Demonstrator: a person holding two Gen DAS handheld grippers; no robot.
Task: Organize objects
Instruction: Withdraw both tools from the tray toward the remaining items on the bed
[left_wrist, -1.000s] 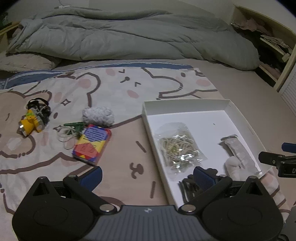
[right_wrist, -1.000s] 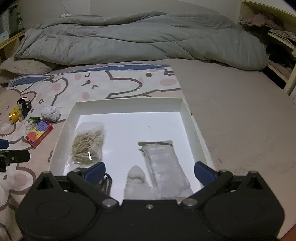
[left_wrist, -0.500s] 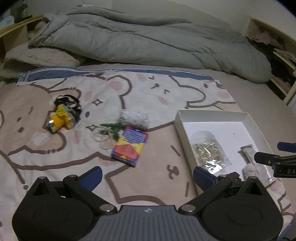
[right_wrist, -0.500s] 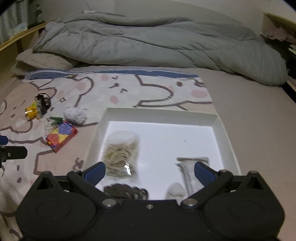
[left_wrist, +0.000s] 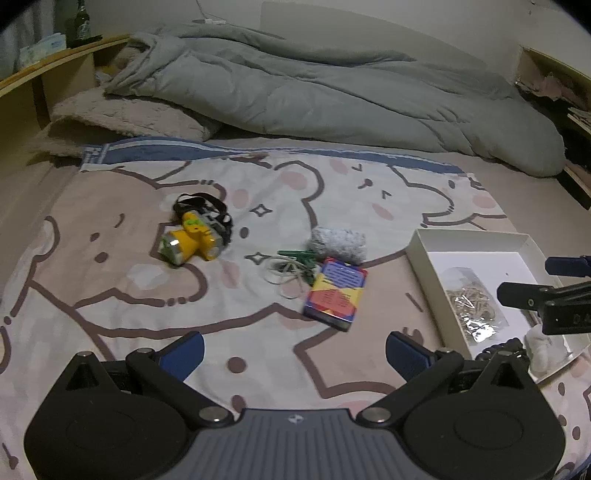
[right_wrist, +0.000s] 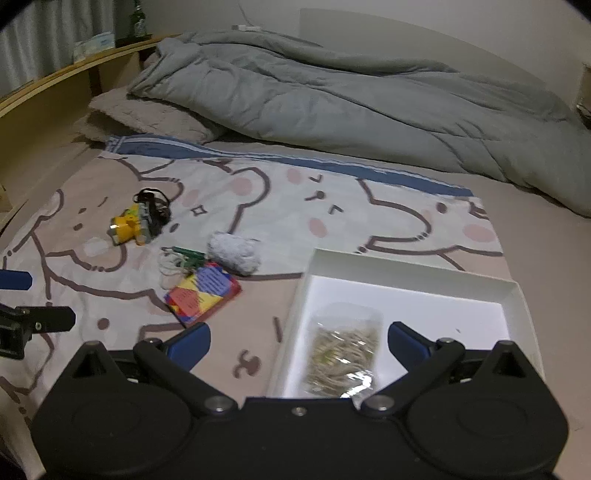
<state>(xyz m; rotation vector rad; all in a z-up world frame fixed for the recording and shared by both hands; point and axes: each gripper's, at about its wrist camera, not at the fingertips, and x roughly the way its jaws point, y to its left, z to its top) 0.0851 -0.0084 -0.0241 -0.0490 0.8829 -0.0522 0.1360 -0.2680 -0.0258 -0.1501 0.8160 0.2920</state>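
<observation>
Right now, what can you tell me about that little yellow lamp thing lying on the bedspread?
The yellow headlamp looks like plastic, with a round silvery lens facing lower left, a green patch on top and black straps bunched behind it. It lies tilted on the bear-print bedspread, apart from the other loose items and away from the white box. Nothing grips it.

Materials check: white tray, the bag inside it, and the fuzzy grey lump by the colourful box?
Tray: likely matte white cardboard; thin straight walls, folded-looking corners.
Bag: clear glossy plastic film; glare spots, tan contents show through.
Grey lump: soft speckled fabric or fleece, probably rolled; fuzzy outline, no shine.
</observation>
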